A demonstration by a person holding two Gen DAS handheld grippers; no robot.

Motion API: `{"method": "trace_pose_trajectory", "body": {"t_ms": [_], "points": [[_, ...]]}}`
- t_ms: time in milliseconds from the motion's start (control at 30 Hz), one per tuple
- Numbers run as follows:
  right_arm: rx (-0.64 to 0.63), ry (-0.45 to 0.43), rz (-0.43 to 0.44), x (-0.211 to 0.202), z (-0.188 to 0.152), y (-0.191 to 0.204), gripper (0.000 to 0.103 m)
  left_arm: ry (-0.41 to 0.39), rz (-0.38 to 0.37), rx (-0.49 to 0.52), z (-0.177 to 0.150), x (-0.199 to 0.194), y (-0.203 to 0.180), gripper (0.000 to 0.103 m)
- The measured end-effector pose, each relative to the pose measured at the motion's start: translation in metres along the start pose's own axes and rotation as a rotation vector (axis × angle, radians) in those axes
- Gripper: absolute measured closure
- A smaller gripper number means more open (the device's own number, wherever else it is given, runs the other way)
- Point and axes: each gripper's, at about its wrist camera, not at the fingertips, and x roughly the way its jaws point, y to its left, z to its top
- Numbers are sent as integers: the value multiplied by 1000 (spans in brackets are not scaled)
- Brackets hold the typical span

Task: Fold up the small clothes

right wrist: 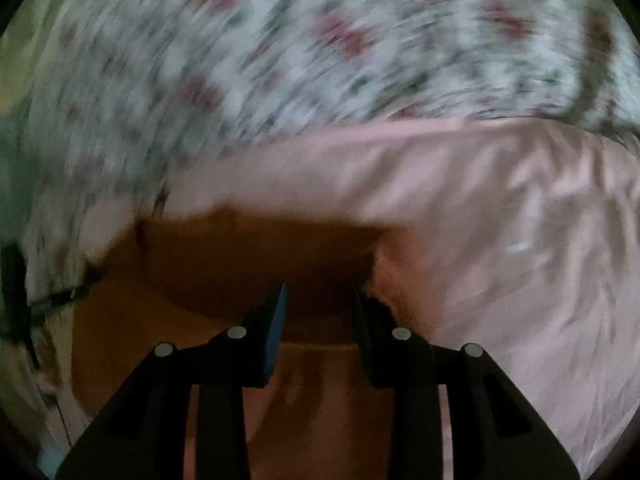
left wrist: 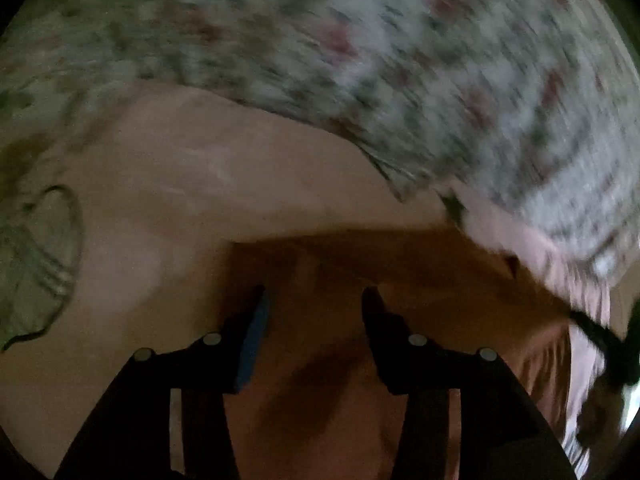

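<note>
Below the left gripper (left wrist: pixel 314 300), jaws apart with nothing between them, lies one brown garment (left wrist: pixel 360 380). The right gripper (right wrist: pixel 320 300), jaws narrower and also gripping nothing, hangs over the same garment's folded edge. It rests on one pink sheet (right wrist: pixel 500 220). Beyond lies a blurred floral cloth (right wrist: pixel 320 40). At far left, a pale green garment (left wrist: pixel 36 260) lies apart.
</note>
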Motion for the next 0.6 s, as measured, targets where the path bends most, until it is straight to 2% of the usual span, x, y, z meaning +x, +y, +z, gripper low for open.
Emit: {"method": "trace_pose_trajectory", "body": {"t_ms": [67,200,400,600], "points": [[26,-24,-9,-10,0,-8,68,-18,11,-53,-1,-8,21,54],[41,-32,-30,-32,-22,-14,68,-7,32,-86,-27,-24,41,54],[92,-3,-45,-50,-57,-11,68,35,-3,-124,-98,-60,56,54],[110,36,-26,-66,-99,4,68,89,-49,-131,-165,-91,54,54]]}}
